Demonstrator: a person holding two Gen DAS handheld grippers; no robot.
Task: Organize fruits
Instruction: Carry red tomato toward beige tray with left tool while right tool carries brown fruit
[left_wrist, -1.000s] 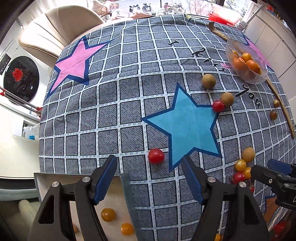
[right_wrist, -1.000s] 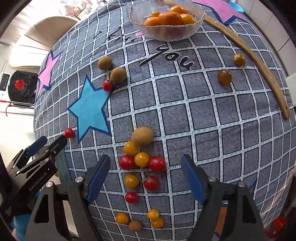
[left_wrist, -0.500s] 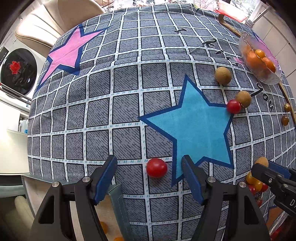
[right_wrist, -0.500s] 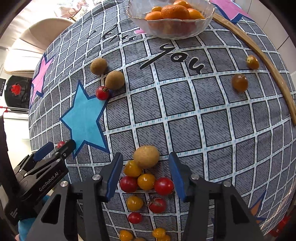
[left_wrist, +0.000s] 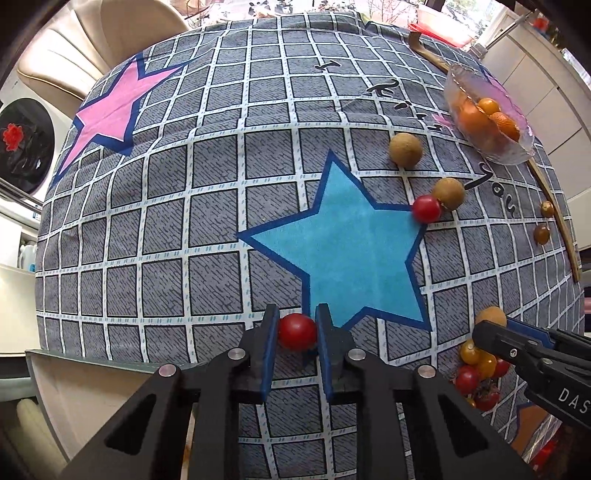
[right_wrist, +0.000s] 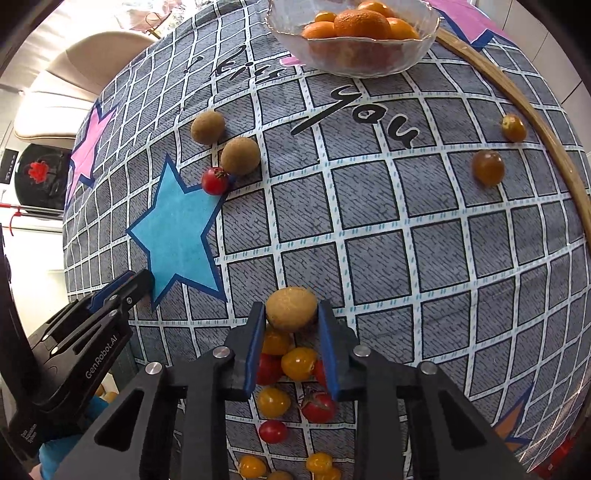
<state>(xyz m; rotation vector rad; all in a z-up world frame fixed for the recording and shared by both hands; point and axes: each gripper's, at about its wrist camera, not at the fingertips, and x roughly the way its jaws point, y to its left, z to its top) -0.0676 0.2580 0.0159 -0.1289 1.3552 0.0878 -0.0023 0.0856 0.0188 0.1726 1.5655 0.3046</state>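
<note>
My left gripper (left_wrist: 295, 325) is shut on a red cherry tomato (left_wrist: 297, 331) at the lower point of the blue star (left_wrist: 351, 251) on the cloth. My right gripper (right_wrist: 291, 314) is shut on a brown longan (right_wrist: 291, 308) at the top of a cluster of red and yellow cherry tomatoes (right_wrist: 297, 363). Two more longans (right_wrist: 240, 155) and a red tomato (right_wrist: 214, 181) lie by the star's right tip. A glass bowl (right_wrist: 354, 62) of oranges stands at the far side.
Two brownish tomatoes (right_wrist: 487, 167) lie near a curved wooden strip (right_wrist: 554, 147) at the right. The table's near-left edge (left_wrist: 92, 360) drops to a beige tray below. A beige chair (left_wrist: 122, 40) stands beyond the table.
Both grippers moved forward and closed: the left onto the red tomato, the right onto the longan. Both were open a second ago.
</note>
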